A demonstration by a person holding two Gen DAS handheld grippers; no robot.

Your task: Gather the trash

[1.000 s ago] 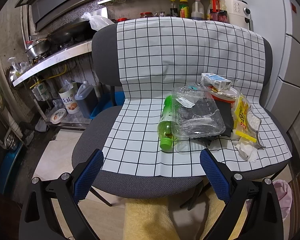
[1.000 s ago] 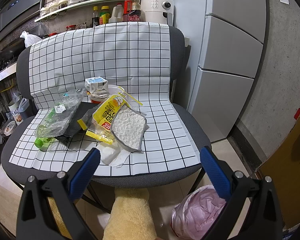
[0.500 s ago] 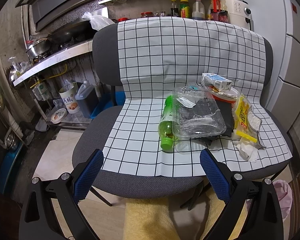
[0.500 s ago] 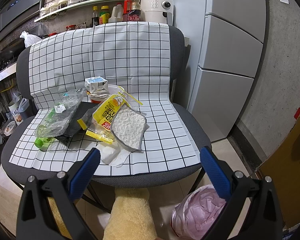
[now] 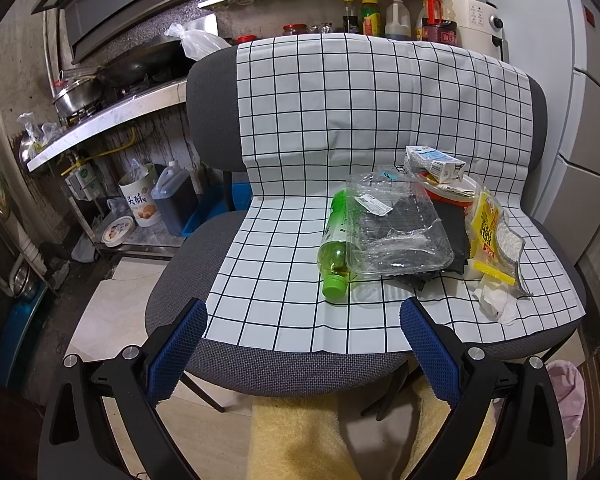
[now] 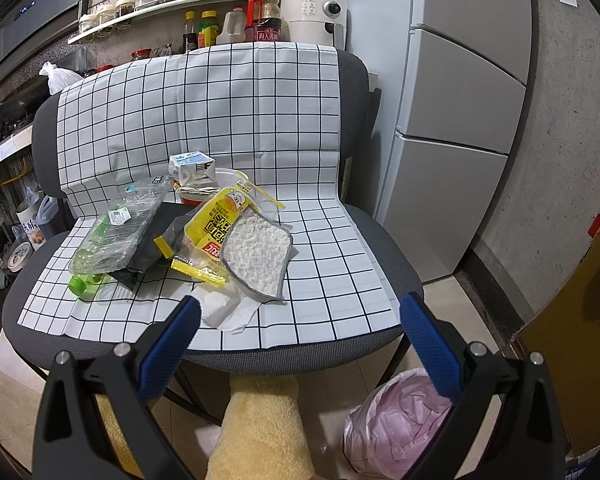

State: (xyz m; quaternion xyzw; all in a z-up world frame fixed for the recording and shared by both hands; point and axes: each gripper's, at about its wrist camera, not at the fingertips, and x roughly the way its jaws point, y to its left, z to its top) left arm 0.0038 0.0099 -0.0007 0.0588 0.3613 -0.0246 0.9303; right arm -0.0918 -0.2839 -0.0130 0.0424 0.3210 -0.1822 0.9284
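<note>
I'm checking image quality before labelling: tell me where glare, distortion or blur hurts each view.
Left wrist view: strong fisheye bending toward the edges, dark vignetted corners, and glare on the clear plastic tray. Right wrist view: the same curvature bows the fridge; trash on the checked cloth is sharp and evenly lit.

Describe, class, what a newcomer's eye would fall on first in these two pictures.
A heap of trash sits on the checked cloth covering the chair seat: a green bottle lying beside a clear plastic tray, a yellow wrapper, a small carton. A pink-lined bin waits on the floor, right of the chair.
</note>
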